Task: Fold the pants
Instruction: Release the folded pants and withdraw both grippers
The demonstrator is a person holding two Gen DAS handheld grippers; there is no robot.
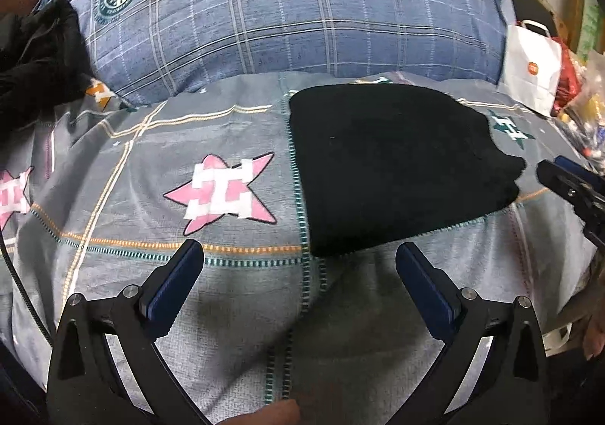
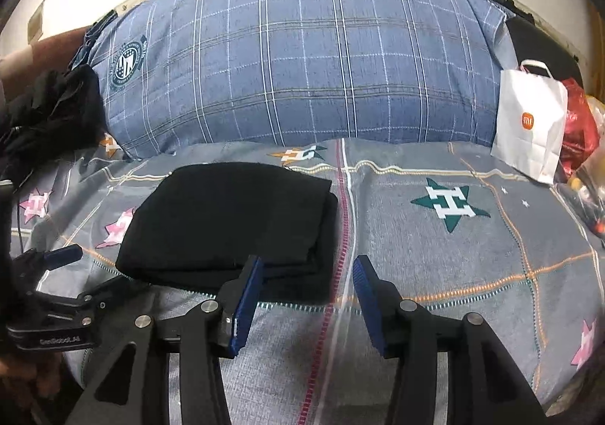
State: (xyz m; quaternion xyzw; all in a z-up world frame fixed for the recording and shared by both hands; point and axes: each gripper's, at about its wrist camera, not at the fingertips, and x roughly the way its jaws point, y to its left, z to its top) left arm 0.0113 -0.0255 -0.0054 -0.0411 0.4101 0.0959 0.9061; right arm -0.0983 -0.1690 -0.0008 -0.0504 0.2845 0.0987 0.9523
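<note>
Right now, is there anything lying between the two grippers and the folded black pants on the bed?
Nothing visible. The black pants lie folded on the bed sheet. The open left gripper and open right gripper sit just in front of its near edge, with only bare sheet between. The white bag stands far off to the side.

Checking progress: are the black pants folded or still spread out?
Folded: the black pants lie as a compact, layered rectangle on the bedsheet, with stacked edges visible.

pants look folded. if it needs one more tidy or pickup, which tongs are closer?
Probably right. The right tongs are open at the near edge of the folded black pants; the left tongs are open over bare bedsheet beside the near corner.
</note>
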